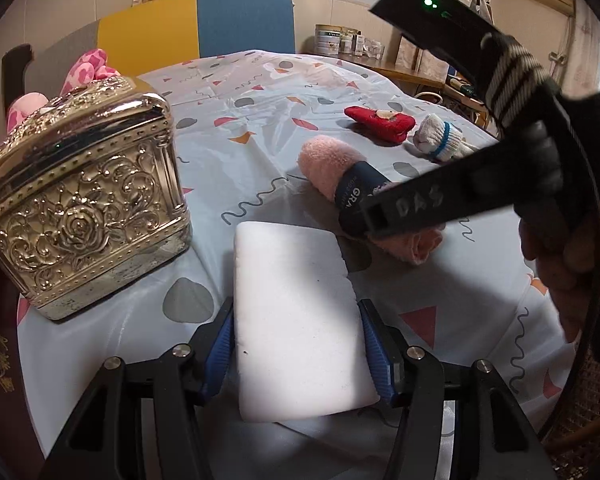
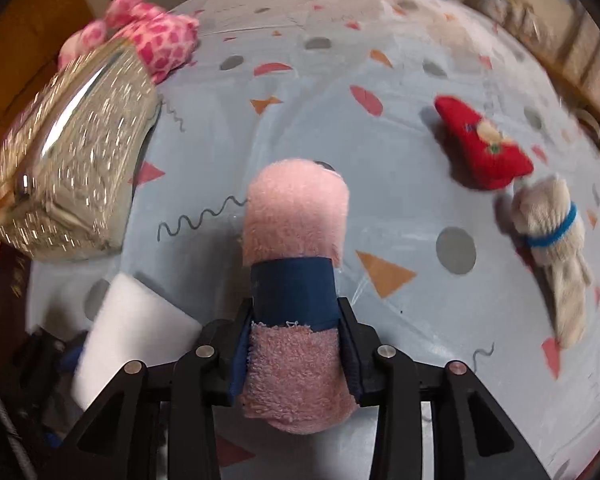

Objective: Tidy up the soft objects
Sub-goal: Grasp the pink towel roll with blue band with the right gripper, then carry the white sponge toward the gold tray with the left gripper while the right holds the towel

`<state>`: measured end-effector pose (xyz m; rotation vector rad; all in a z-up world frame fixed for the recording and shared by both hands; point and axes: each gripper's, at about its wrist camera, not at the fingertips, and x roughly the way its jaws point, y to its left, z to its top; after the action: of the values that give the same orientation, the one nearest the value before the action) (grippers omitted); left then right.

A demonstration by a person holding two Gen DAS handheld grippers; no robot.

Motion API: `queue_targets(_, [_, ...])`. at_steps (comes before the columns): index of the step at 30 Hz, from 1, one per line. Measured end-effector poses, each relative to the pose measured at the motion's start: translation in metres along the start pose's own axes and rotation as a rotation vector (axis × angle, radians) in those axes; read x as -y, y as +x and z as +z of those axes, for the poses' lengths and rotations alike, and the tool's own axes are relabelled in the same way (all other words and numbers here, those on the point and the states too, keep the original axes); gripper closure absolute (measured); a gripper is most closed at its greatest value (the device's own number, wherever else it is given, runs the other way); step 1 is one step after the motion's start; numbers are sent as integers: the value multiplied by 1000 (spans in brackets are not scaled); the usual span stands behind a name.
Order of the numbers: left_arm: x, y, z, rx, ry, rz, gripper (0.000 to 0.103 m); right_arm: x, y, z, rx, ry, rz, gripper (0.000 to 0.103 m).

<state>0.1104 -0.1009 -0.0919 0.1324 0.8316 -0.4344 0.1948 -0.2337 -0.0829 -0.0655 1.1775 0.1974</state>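
A white foam sponge [image 1: 296, 280] lies flat on the patterned tablecloth [image 1: 260, 112], and my left gripper [image 1: 296, 346] is shut on it, blue pads [image 1: 220, 356] against both long sides. A rolled pink towel [image 2: 296, 208] with a navy band sits between the pads of my right gripper [image 2: 296, 344], which is shut on its near end. From the left wrist view the right gripper [image 1: 380, 216] comes in from the right over the same towel [image 1: 328, 164]. In the right wrist view the sponge [image 2: 132, 320] shows at lower left.
An ornate silver box [image 1: 88, 200] stands closed at the left, a pink spotted plush [image 1: 88, 66] behind it. A red soft piece [image 1: 380, 120] and a white sock with a blue band [image 1: 436, 138] lie at the far right. A chair stands beyond the table.
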Motion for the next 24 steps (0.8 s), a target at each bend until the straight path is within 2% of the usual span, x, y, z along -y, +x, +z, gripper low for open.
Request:
queue_targets(6, [0, -7, 1, -33, -15, 8, 48, -5, -1, -9, 48, -36, -8, 64])
queue_targets(10, [-5, -16, -1, -56, -58, -10, 49, -4, 1, -13, 69, -57, 13, 62])
queue_targets(14, [-10, -32, -7, -67, -99, -8, 49, -5, 2, -15, 89, -75, -3, 62])
queue_targets(18, [-16, -53, -6, -36, -126, -4, 49, -5, -1, -18, 98, -85, -11, 61])
queue_targets(24, [-21, -88, 0, 21, -144, -3, 49, -20, -5, -12, 107, -148, -69, 64])
